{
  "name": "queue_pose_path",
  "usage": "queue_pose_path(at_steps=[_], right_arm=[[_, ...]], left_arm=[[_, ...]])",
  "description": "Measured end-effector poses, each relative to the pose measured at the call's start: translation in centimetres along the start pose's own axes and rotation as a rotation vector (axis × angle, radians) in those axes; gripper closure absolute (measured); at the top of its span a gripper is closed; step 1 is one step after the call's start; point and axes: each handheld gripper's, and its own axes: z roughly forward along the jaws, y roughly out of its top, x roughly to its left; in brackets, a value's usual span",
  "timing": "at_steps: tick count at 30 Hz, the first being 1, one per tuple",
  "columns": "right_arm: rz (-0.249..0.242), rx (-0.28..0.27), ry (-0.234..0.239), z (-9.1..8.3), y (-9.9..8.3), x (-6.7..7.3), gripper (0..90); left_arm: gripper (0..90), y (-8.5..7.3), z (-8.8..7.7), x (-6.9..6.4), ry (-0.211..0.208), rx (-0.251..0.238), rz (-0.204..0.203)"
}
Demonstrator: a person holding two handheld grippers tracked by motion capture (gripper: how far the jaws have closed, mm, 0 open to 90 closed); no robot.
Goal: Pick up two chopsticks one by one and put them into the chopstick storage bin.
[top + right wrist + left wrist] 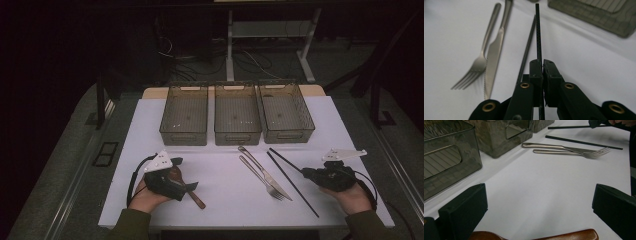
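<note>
My right gripper (306,172) (542,62) is shut on a thin black chopstick (285,159) (538,30), which runs out ahead of the jaws toward the bins. A second black chopstick (295,187) (527,48) lies on the white table beside it. To their left lie a steel knife (262,172) (495,53) and fork (257,175) (481,61). My left gripper (185,174) (537,205) stands open, jaws wide apart, over a brown wooden spoon (196,197) (574,235) that lies on the table between them. The left gripper view also has the knife (549,145), the fork (584,152) and both chopsticks far off.
Three empty translucent grey bins (184,112) (237,112) (286,111) stand side by side at the back of the white table top (225,200). The nearest bin walls (446,162) (599,15) rise close to each gripper. Dark floor, cables and a desk frame lie beyond.
</note>
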Motion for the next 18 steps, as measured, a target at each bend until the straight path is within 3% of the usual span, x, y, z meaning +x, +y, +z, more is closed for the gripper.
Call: queue_pose_path(at_steps=[18], right_arm=[[-0.037, -0.104, 0.097, -0.8, 4.3, 0.4, 85.0]], left_arm=[[0.0, -0.1, 0.1, -0.2, -0.006, -0.002, -0.009]])
